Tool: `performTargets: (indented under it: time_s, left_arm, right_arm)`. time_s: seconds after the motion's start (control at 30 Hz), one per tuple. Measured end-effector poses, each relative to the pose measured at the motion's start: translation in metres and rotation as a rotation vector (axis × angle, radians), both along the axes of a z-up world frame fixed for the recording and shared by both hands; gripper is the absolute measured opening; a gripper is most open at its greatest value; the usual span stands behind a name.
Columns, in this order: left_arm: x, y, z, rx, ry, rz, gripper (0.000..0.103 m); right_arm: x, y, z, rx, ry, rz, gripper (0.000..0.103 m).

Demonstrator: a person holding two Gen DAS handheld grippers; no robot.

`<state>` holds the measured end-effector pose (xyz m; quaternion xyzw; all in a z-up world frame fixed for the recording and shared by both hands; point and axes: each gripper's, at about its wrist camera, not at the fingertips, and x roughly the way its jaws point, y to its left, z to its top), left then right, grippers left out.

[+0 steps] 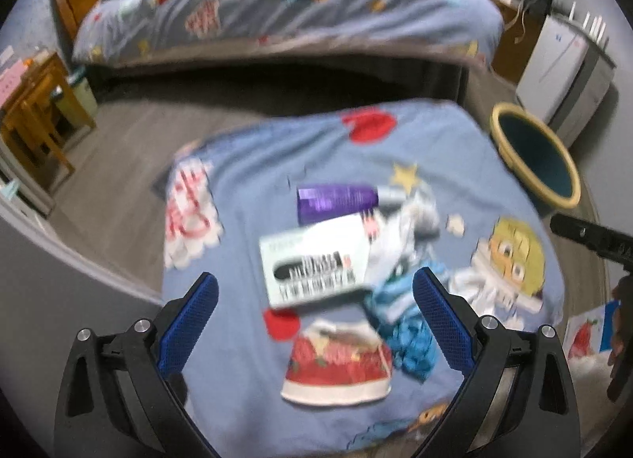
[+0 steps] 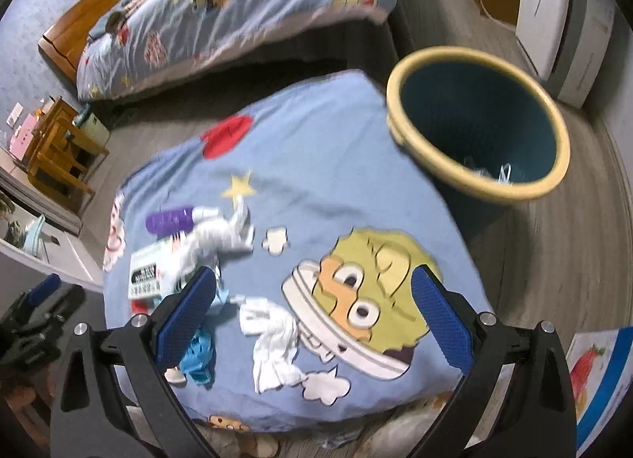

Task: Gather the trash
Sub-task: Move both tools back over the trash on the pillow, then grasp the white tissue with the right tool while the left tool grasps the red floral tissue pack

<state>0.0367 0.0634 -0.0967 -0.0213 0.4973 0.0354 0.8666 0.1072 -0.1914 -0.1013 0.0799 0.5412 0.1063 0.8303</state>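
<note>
A pile of trash lies on a blue cartoon-print cloth (image 1: 245, 347) over a low surface. It holds a purple bottle (image 1: 336, 203) with a white cap, a white carton (image 1: 316, 262) with a barcode, a crumpled white wrapper (image 1: 407, 232), a blue crumpled wrapper (image 1: 411, 335) and a red paper bowl (image 1: 340, 369). My left gripper (image 1: 316, 319) hangs open just above the carton and the bowl. My right gripper (image 2: 314, 315) is open over the printed yellow-haired figure, right of the pile: bottle (image 2: 168, 222), carton (image 2: 152, 272), blue wrapper (image 2: 198, 359). A teal bin (image 2: 478, 125) with a yellow rim stands at the cloth's far right corner.
A bed (image 1: 285, 3) with the same print fills the background across a strip of wood floor. Wooden stools (image 1: 35, 118) stand at the left, a white cabinet (image 1: 554, 62) at the right. The bin (image 1: 534, 157) holds some clear scraps. The right gripper's body (image 1: 593, 236) shows at the left view's edge.
</note>
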Motion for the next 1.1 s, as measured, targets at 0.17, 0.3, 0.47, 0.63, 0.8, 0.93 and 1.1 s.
performTargets:
  time_s: [0.17, 0.3, 0.47, 0.63, 0.8, 0.93, 1.1]
  left_arm:
    - [-0.006, -0.011, -0.039, 0.016, 0.113, -0.045, 0.097]
    - [-0.007, -0.019, -0.06, 0.051, 0.188, -0.071, 0.097]
    - [-0.001, -0.016, -0.074, 0.056, 0.24, -0.042, 0.097]
    - [0.003, -0.015, -0.075, -0.002, 0.229, -0.022, 0.097]
    - [0.006, -0.015, -0.083, -0.012, 0.254, -0.008, 0.095]
    - [0.008, -0.013, -0.086, -0.037, 0.262, -0.01, 0.075]
    - [0.008, -0.015, -0.084, -0.016, 0.252, -0.029, 0.073]
  right_arm:
    - [-0.006, 0.012, -0.015, -0.008, 0.04, 0.023, 0.097]
    - [-0.009, 0.022, -0.031, -0.013, 0.08, 0.064, 0.088]
    - [-0.014, 0.034, -0.047, -0.01, 0.134, 0.132, 0.059]
    - [-0.016, 0.045, -0.05, -0.007, 0.138, 0.187, 0.045]
    - [-0.017, 0.056, -0.063, -0.048, 0.163, 0.223, 0.045]
    - [-0.016, 0.061, -0.074, -0.07, 0.188, 0.237, 0.039]
    - [-0.012, 0.062, -0.078, -0.091, 0.186, 0.25, 0.017]
